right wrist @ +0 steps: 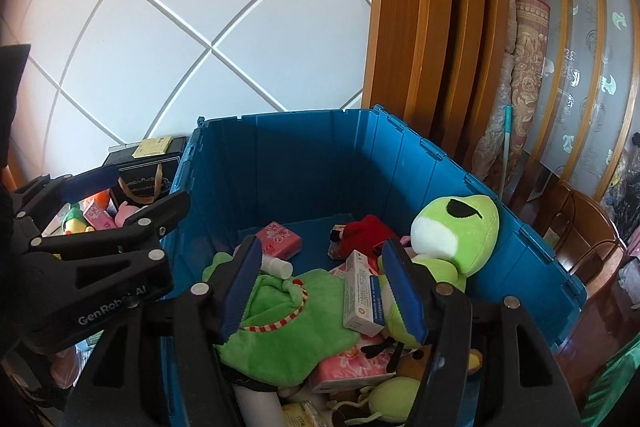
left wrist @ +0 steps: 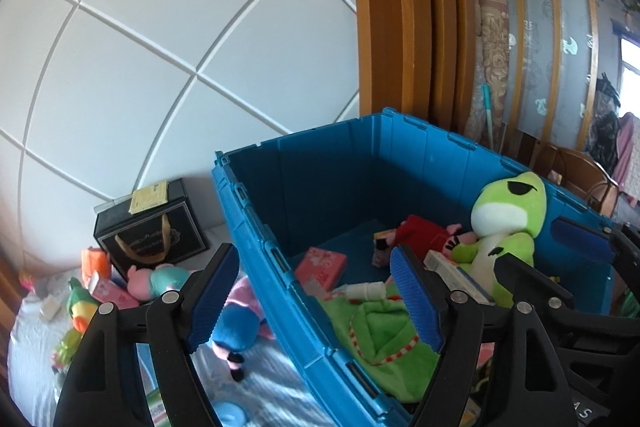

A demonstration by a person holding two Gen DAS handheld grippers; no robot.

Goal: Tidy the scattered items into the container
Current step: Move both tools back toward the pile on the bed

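A blue plastic crate holds a green frog plush, a green plush garment, pink packs, a white box and a small white bottle. My left gripper is open and empty above the crate's left rim. My right gripper is open and empty over the crate's contents. On the bed left of the crate lie a pink pig plush in blue, another pig plush and a green parrot toy.
A black gift bag stands against the white panelled wall behind the scattered toys. Wooden door frames and a rolled carpet rise behind the crate. A wooden chair stands to the right.
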